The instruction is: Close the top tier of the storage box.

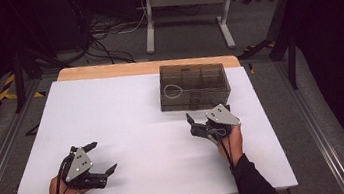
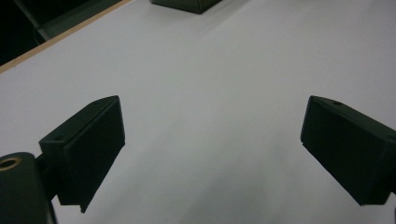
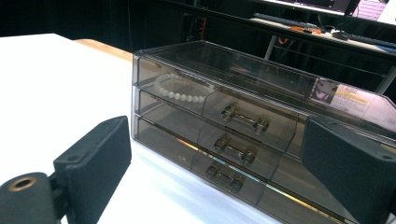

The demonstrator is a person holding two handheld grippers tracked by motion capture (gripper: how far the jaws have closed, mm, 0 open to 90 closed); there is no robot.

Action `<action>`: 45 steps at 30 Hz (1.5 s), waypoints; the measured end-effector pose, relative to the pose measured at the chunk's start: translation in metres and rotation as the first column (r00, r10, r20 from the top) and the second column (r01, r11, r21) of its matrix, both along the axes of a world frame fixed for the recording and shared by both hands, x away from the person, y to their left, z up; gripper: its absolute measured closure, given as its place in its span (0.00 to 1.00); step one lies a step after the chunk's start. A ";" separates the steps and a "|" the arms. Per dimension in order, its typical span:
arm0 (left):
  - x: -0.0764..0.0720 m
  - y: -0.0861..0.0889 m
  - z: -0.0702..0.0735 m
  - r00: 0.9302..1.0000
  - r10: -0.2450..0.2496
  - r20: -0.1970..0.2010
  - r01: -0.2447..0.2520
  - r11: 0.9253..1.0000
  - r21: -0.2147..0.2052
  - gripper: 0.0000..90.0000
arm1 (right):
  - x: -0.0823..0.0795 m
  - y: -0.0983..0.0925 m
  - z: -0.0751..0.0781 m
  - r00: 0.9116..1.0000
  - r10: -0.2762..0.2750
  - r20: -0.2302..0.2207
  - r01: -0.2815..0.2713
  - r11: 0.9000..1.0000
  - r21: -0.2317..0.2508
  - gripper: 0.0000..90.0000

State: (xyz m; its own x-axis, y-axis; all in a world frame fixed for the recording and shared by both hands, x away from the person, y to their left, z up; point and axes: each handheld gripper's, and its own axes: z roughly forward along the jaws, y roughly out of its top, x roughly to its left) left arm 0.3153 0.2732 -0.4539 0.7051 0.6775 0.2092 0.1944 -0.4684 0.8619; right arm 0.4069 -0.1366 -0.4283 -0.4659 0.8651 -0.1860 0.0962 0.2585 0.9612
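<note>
The drawer box [image 1: 193, 85], a smoky see-through case with three stacked drawers, stands toward the far right of the white table [image 1: 129, 133], its handled front turned to the person. In the right gripper view each drawer carries a small metal handle: top handle [image 3: 245, 118], middle handle [image 3: 235, 148], bottom handle [image 3: 224, 177]. A bracelet of white beads [image 3: 181, 90] lies inside the top drawer, left of its handle. The right gripper [image 1: 206, 117] hovers just in front of the box, jaws spread wide and holding nothing, aimed at the drawer fronts. The left gripper [image 1: 99, 158] rests near the table's near-left part, well apart from the box, jaws likewise spread and empty; its own view looks across bare tabletop toward a corner of the box [image 2: 186, 4]. The step in hand appears to be the approach to a drawer, no handle yet touched and all three drawers seemingly closed. The next move likely calls for narrowing the right jaws around one handle, probably the top one given the beads, then pulling straight toward the person while the light box is kept from sliding, perhaps by the left gripper.
</note>
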 end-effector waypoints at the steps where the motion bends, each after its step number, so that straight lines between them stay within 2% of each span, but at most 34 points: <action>1: 0.000 0.000 0.000 1.000 0.001 0.002 -0.001 1.000 0.000 0.08 | 0.000 0.001 0.000 1.000 0.005 0.000 -0.005 1.000 -0.004 0.10; 45: 0.000 0.001 0.001 1.000 -0.005 0.005 0.005 1.000 0.002 0.08 | -0.027 0.000 0.006 0.996 0.083 0.028 -0.081 0.995 -0.053 0.10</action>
State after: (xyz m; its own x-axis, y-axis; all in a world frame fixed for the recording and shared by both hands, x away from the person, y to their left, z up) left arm 0.3149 0.2743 -0.4527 0.7073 0.6737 0.2140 0.1882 -0.4713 0.8616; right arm 0.3795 -0.1363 -0.4224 -0.5285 0.8129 -0.2447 0.0437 0.3139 0.9484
